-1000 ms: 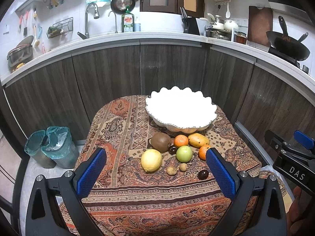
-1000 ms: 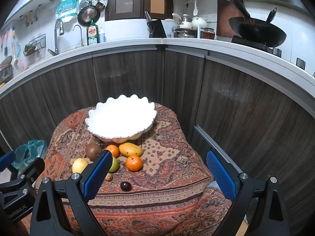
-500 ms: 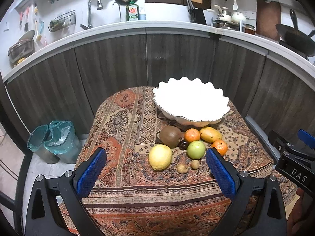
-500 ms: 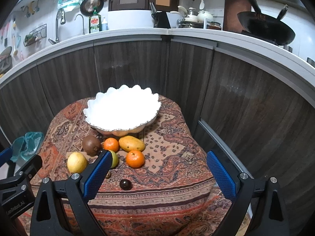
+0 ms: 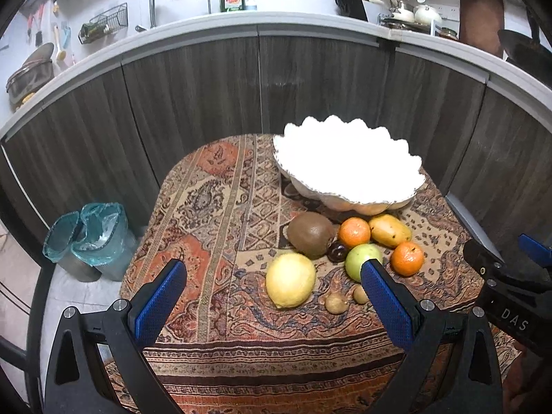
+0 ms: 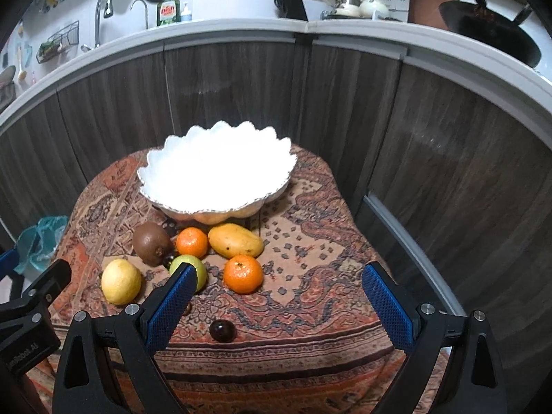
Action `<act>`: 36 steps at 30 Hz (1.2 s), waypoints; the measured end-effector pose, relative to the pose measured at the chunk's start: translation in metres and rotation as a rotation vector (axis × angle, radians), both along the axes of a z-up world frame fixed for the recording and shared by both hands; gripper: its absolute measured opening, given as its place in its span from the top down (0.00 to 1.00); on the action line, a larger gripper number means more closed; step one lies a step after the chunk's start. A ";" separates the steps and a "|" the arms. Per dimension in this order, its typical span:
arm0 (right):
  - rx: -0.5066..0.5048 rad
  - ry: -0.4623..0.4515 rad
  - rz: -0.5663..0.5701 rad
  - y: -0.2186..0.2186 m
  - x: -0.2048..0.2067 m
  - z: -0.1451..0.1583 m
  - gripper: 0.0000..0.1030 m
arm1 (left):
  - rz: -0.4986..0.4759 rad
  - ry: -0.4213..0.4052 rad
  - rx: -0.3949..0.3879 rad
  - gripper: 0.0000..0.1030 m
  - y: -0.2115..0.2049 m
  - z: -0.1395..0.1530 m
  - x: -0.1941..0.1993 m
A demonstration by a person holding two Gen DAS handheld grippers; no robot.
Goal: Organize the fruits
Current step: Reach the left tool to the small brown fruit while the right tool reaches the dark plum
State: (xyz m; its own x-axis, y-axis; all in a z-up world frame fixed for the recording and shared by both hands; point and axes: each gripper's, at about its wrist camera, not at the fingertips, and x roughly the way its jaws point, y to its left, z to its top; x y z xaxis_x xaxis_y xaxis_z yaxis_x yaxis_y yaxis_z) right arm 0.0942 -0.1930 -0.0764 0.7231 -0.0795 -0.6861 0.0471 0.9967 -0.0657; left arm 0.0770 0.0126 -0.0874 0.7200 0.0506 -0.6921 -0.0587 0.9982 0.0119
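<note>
You had both grippers hanging above the table's (image 5: 220,314) near edge, neither one touching anything. The left gripper (image 5: 272,289) stood with its fingers spread wide and empty, and so did the right gripper (image 6: 276,296).

The bowl (image 6: 220,172) sat toward the far edge, too bright inside to show whether it held anything. All the fruit lay on the cloth in front of it: the kiwi (image 6: 151,243), an orange (image 6: 192,240) and the mango (image 6: 235,240) just under the rim, the apple (image 6: 189,269) and a second orange (image 6: 243,273) nearer you, the lemon (image 6: 120,281) toward the left edge. A dark plum (image 6: 222,330) lay alone close to the near edge, and two small brown fruits (image 5: 336,303) sat beside the lemon. Nothing seemed to have been sorted yet.

The main risks from there looked like these:
- The fruits were round and packed close, so closing on one could have nudged its neighbours and set them rolling.
- The plum lay so near the edge that a glancing finger might have sent it off the table.
- The bowl's rim overhung the back row, so a low reach could have knocked it.
</note>
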 end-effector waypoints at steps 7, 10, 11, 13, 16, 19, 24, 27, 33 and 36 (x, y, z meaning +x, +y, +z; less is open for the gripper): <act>-0.013 0.086 0.040 0.012 0.014 -0.034 0.06 | 0.003 0.075 -0.016 0.01 0.004 -0.030 0.012; -0.034 0.125 0.065 0.020 0.020 -0.050 0.06 | 0.006 0.084 -0.014 0.01 0.005 -0.039 0.016; -0.035 0.139 0.072 0.021 0.022 -0.055 0.06 | 0.006 0.087 -0.011 0.01 0.006 -0.042 0.017; -0.034 0.165 0.083 0.024 0.025 -0.063 0.06 | 0.007 0.103 -0.008 0.01 0.007 -0.049 0.019; -0.031 0.199 0.094 0.028 0.028 -0.074 0.07 | 0.009 0.134 -0.015 0.01 0.009 -0.060 0.023; -0.032 0.230 0.111 0.033 0.031 -0.084 0.14 | 0.008 0.152 -0.019 0.01 0.011 -0.067 0.024; -0.024 0.275 0.129 0.036 0.035 -0.099 0.24 | 0.007 0.179 -0.028 0.01 0.013 -0.075 0.026; -0.030 0.299 0.141 0.040 0.037 -0.108 0.29 | 0.007 0.189 -0.032 0.01 0.015 -0.078 0.027; -0.020 0.334 0.158 0.044 0.038 -0.118 0.47 | 0.006 0.194 -0.036 0.01 0.016 -0.080 0.028; -0.010 0.332 0.175 0.045 0.037 -0.118 0.57 | 0.004 0.194 -0.036 0.01 0.016 -0.080 0.028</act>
